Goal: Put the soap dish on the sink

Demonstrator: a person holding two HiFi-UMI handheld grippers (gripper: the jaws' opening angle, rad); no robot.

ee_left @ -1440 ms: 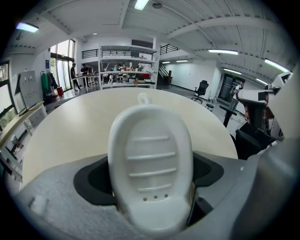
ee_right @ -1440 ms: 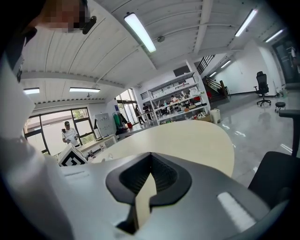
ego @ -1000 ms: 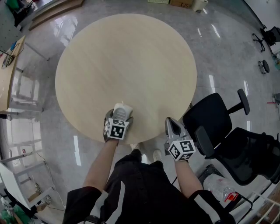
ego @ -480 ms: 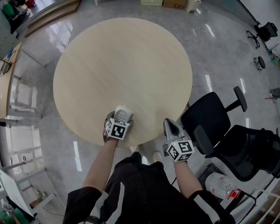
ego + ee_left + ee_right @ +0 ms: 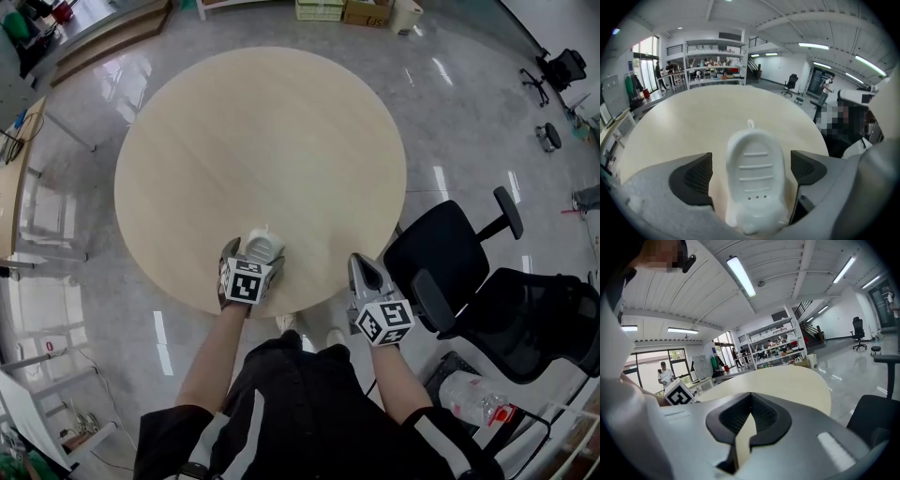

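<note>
A white ribbed soap dish [image 5: 263,242] lies on the round beige table [image 5: 262,131] close to its near edge. My left gripper [image 5: 257,249] points steeply down over it, one jaw on each side. In the left gripper view the soap dish [image 5: 757,176] lies between the dark pads [image 5: 692,176], with a gap on both sides. The jaws are opening and the pads do not press on it. My right gripper [image 5: 362,266] hangs beyond the table's edge, to the right of the dish. In the right gripper view the right gripper [image 5: 749,430] is shut on nothing.
A black office chair [image 5: 450,251] stands just right of my right gripper, and a second chair [image 5: 548,323] stands behind it. Boxes [image 5: 342,9] lie on the glossy floor past the table. Metal frames [image 5: 37,216] stand at the left.
The left gripper stays over the soap dish at the table's near edge, and the dish has not shifted. The right gripper holds its place beside the chair.
</note>
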